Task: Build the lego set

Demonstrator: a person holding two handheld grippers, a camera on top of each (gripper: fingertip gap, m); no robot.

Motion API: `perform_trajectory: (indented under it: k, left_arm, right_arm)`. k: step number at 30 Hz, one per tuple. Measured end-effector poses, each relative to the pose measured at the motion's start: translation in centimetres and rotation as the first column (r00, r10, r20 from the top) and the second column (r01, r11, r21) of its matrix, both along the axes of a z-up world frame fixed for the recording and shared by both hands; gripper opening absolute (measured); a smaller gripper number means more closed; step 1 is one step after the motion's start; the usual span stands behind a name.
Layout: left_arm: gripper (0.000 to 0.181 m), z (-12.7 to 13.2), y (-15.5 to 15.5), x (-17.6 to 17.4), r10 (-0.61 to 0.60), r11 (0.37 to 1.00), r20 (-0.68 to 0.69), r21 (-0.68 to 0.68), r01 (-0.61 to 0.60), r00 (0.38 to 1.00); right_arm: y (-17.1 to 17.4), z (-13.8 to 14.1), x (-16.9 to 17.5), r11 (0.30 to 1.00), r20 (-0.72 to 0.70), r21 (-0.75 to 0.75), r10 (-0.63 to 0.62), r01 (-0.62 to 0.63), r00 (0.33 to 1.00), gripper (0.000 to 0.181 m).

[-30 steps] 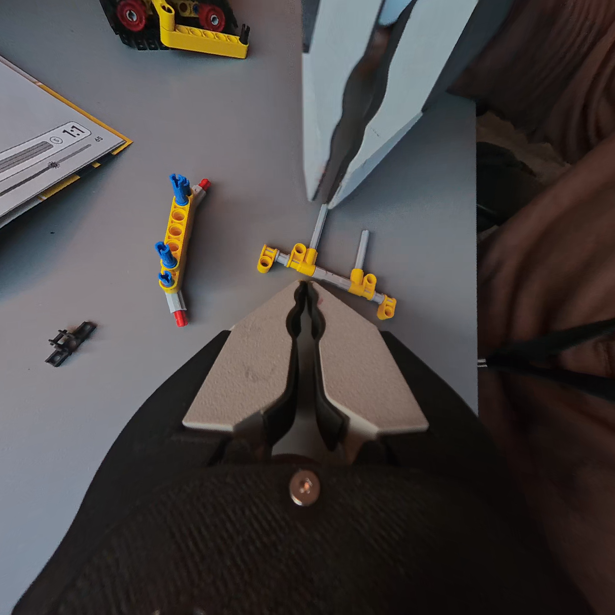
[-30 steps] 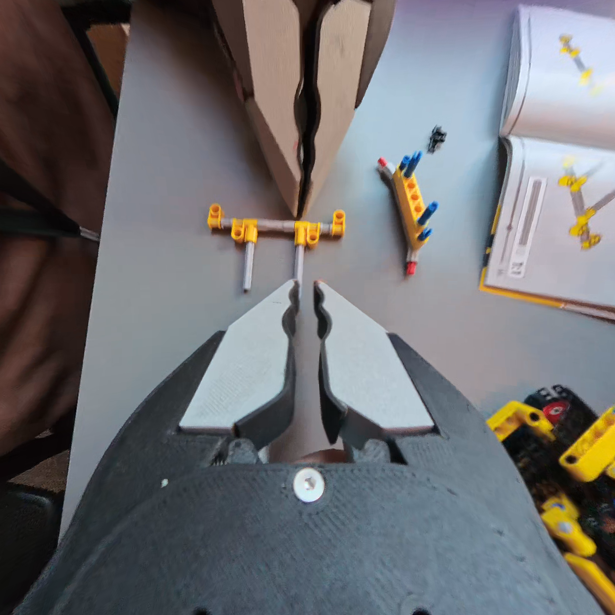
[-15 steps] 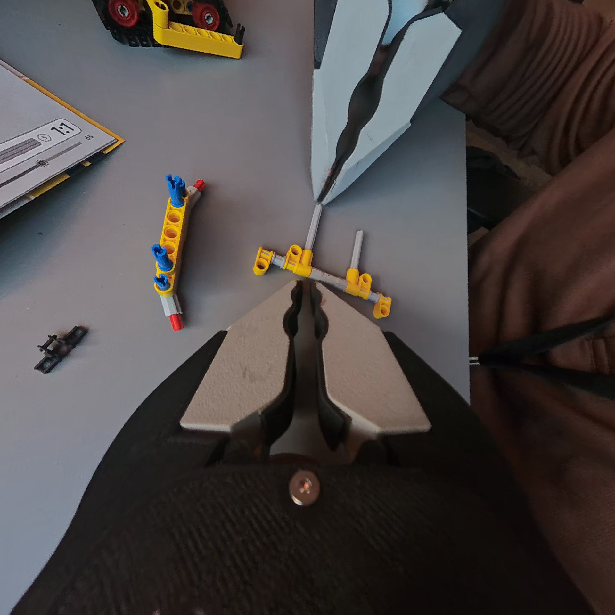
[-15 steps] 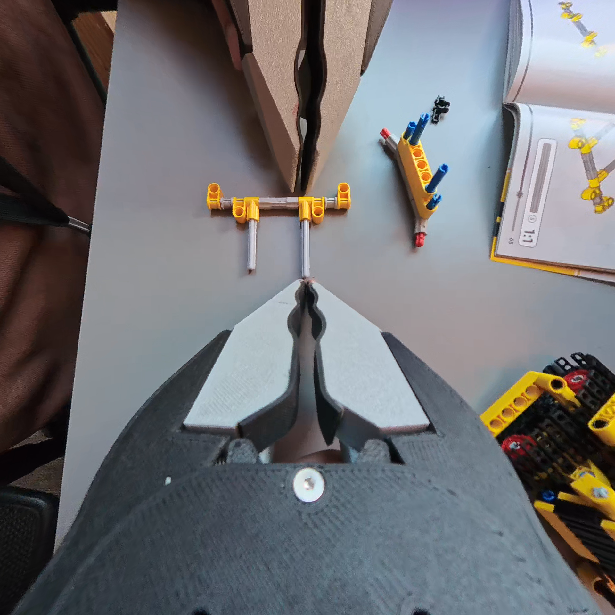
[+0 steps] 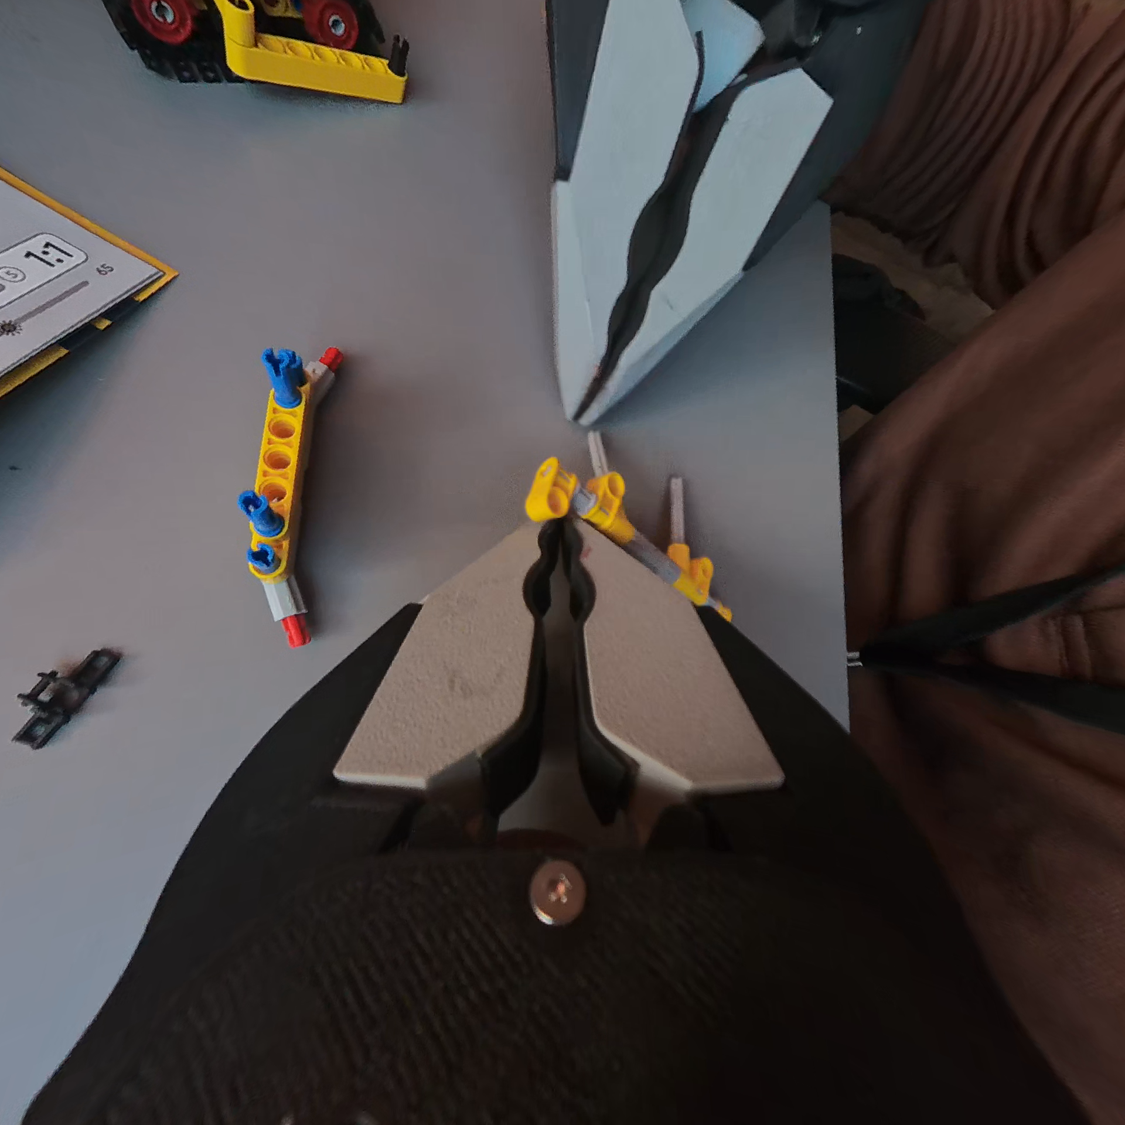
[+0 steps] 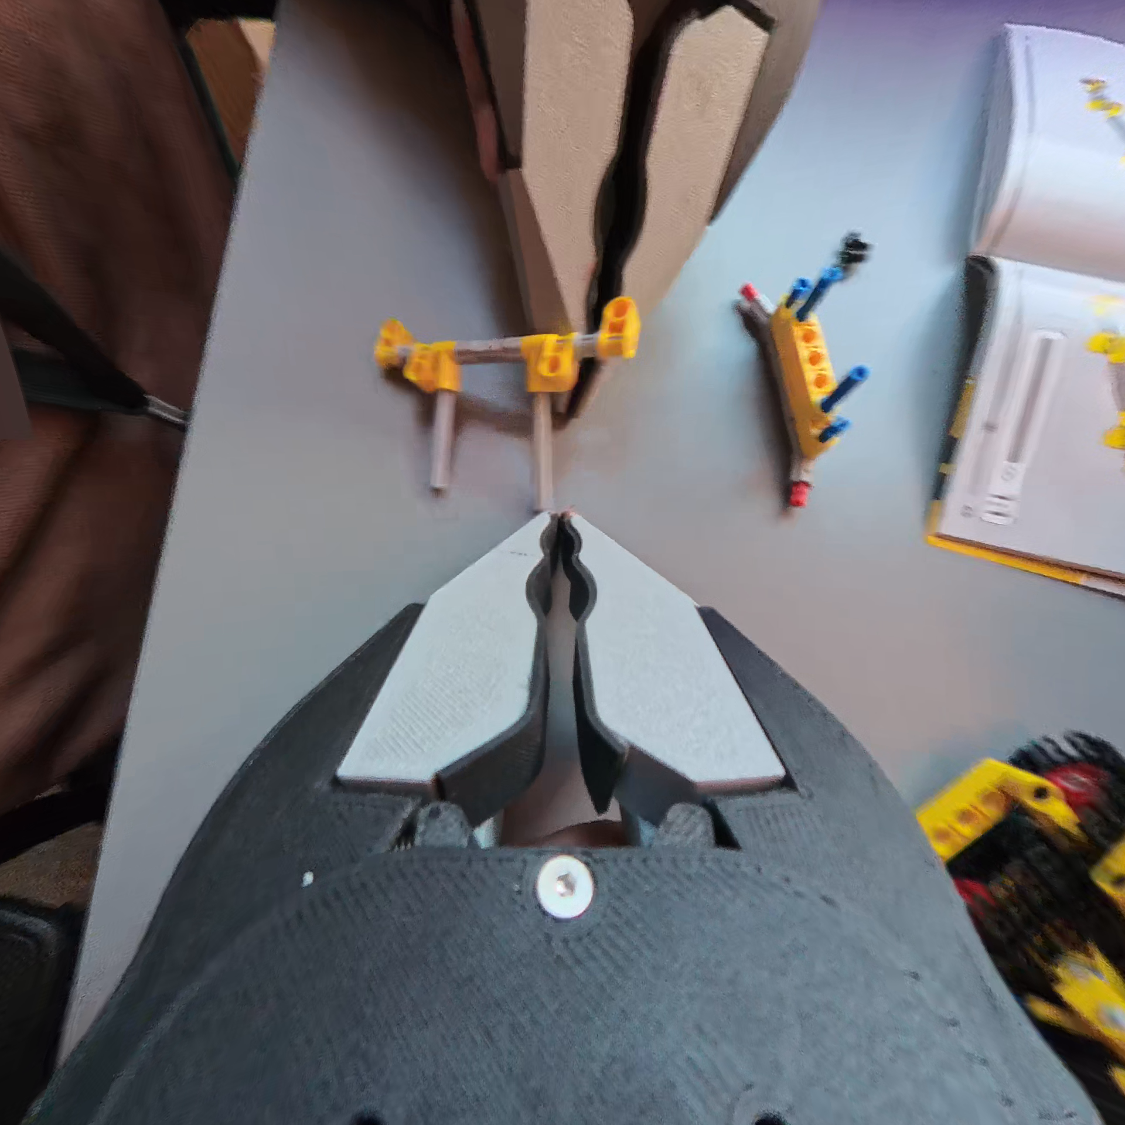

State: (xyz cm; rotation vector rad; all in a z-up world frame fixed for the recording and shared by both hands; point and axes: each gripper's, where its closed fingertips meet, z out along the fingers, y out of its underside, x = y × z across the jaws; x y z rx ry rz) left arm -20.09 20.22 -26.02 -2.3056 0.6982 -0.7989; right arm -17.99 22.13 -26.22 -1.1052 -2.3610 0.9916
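Observation:
A small assembly point(image 5: 609, 508) of grey axles with several yellow connectors hangs tilted just above the grey table point(image 5: 426, 243), held between both grippers. My left gripper point(image 5: 557, 526) is shut on its cross axle beside the end connector. My right gripper point(image 6: 560, 517) is shut on the tip of one long grey axle point(image 6: 542, 450). In the right wrist view the assembly point(image 6: 548, 359) casts a shadow on the table. The right gripper also shows in the left wrist view point(image 5: 578, 420), and the left gripper in the right wrist view point(image 6: 584, 341).
A yellow beam with blue pins point(image 5: 280, 493) point(image 6: 803, 377) and a small black part point(image 5: 61, 694) lie to one side. An open instruction booklet point(image 5: 61, 286) point(image 6: 1035, 396) and a partly built yellow-black vehicle point(image 5: 262, 36) point(image 6: 1004, 852) sit farther off. The table edge point(image 5: 840, 548) borders brown clothing. Left and right tips are no more than a few centimetres apart.
My right gripper closed on the long axle's tip. The assembly, flat on the table before, has tilted and risen, its end connector now up by my left fingertips.

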Motion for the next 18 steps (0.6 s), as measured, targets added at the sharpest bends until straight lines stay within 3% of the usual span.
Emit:
perform_trajectory:
  k: [2, 8, 11, 15, 18]
  left_arm:
    - [0.0, 0.0, -0.2, -0.2, 0.007, 1.0, 0.011, -0.012, -0.006, 1.0]
    - [0.0, 0.1, -0.5, -1.7, 0.059, 0.998, 0.007, -0.005, -0.059, 0.998]
    - [0.012, 0.4, -0.7, -1.0, 0.007, 0.998, -0.02, 0.055, -0.006, 1.0]
    - [0.005, 1.5, -0.7, -0.1, -0.069, 0.98, -0.056, 0.185, 0.079, 0.996]
    - [0.0, 1.4, -1.1, 0.5, -0.142, 0.967, -0.077, 0.201, 0.155, 0.987]
  right_arm:
    - [1.3, 0.0, -0.3, 0.997, -0.02, 0.046, -0.058, 0.059, 0.998, 0.0]
    - [1.9, 0.1, 0.8, 0.995, 0.011, -0.029, -0.097, 0.098, 0.995, 0.005]
    - [1.1, 0.4, 1.5, 0.991, 0.014, -0.054, -0.12, 0.12, 0.993, 0.013]
    - [-0.5, 0.7, 2.8, 0.983, -0.001, -0.068, -0.169, 0.169, 0.986, 0.018]
    - [-1.1, 0.6, 2.9, 0.971, -0.005, -0.051, -0.236, 0.235, 0.972, 0.02]
